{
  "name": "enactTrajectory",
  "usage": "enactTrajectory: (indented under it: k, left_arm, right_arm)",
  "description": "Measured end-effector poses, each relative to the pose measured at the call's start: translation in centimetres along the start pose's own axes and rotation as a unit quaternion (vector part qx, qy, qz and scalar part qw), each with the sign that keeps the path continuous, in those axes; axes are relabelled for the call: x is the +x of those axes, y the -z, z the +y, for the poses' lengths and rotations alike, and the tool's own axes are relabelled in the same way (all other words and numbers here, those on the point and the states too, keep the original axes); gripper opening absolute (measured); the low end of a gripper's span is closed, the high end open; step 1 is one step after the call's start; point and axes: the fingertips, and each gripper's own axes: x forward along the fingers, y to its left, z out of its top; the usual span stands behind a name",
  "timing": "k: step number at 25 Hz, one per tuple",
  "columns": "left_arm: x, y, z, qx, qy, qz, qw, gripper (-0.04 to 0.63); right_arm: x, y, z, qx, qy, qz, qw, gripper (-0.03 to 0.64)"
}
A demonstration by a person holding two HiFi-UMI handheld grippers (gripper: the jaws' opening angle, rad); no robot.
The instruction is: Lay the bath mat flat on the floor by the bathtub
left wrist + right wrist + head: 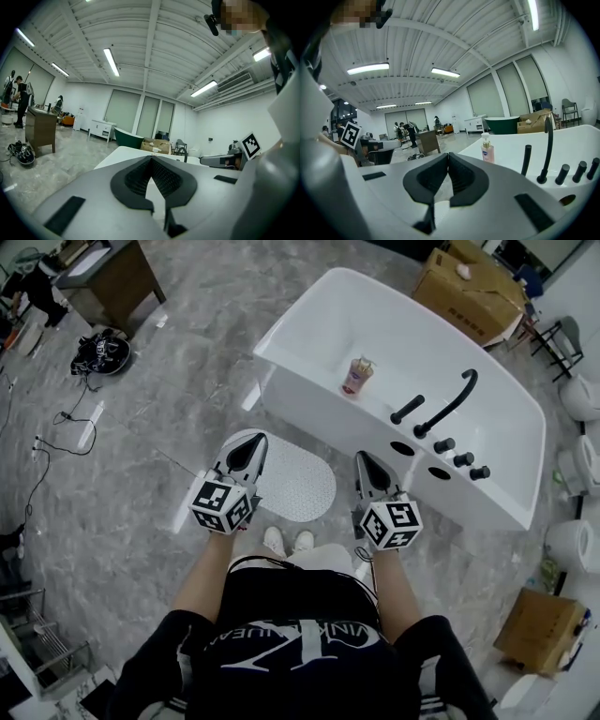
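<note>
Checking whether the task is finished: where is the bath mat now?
In the head view, the mat lies flat on the floor beside the tub, just ahead of the person's shoes.

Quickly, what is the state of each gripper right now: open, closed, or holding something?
Left gripper: closed, holding nothing.
Right gripper: closed, holding nothing.

The black shirt [291, 638] bears upside-down white lettering, partly readable as "VIN KLEIN".
</note>
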Motion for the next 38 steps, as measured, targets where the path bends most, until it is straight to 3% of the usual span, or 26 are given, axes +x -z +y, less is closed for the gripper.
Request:
enactTrajectory:
  k: [10, 16, 22, 38]
  left_arm:
    - [-1.2, -6.2, -0.7, -0.047, -0.009, -0.041, 0.9980, 0.014]
    - [-2.6, -8.0, -1.1, 0.015, -0.018, -0.045, 0.9987, 0.014]
    - [-3.5, -8.2, -1.0, 0.044, -0.017, -0.043, 0.9980, 0.014]
    - [-3.2, -8.7, 0.9, 0.047, -0.028, -0.054, 0.9971, 0.014]
  right_arm:
    - [-2.6, -5.6, 1.2, -0.044, -0.004, -0.019, 0.999, 0.025]
    - [-2.6, -7.1, 1.8, -0.040, 0.000, -0.029, 0.999, 0.025]
    - [-2.6, -7.3, 2.5, -0.046, -0.008, -0.026, 0.999, 0.025]
    - [-2.3, -7.9, 1.8, -0.046, 0.008, -0.037, 0.998, 0.025]
